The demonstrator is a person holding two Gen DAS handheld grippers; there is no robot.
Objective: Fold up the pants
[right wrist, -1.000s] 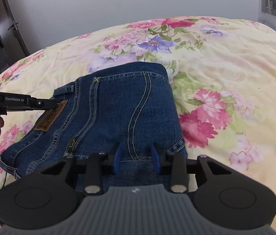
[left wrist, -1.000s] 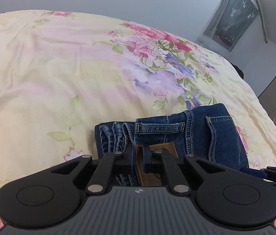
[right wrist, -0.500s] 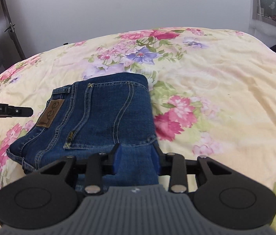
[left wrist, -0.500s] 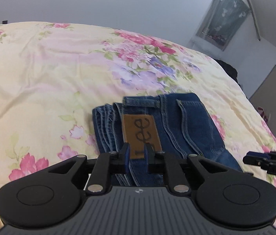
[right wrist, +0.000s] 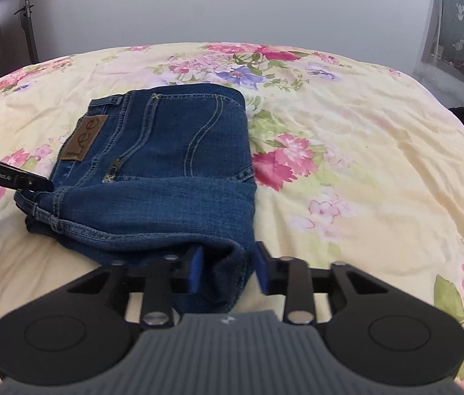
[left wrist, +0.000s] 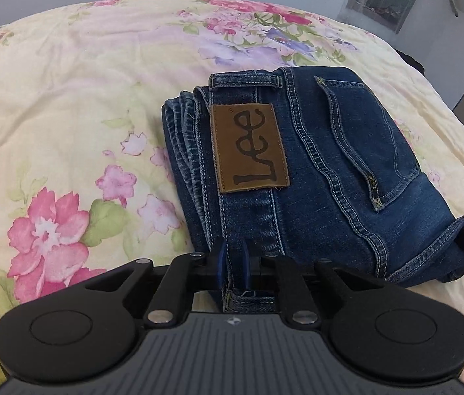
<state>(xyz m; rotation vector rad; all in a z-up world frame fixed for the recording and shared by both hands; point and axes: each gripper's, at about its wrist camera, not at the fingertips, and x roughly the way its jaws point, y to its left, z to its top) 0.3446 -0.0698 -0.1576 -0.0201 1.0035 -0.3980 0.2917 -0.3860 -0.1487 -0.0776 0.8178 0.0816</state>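
The left gripper (left wrist: 232, 265) is pinched on the near waistband edge of the folded dark-blue denim jeans (left wrist: 314, 171), its blue pads set close with a thin strip of cloth between them. The right gripper (right wrist: 228, 271) is closing, its pads still wider apart, around a thick rolled fold at the bundle's near corner; I cannot tell whether they press it yet.

The jeans lie in a compact stack near the middle of the pale yellow flowered bedspread (left wrist: 67, 98), brown leather brand patch (left wrist: 248, 146) facing up. Denim like this is probably heavy for cloth, limp yet bulky, and unlikely to slip (seams give the pads purchase). The stitched edges and waistband look the safest places to take hold; a loose single layer would likely peel away from the stack.
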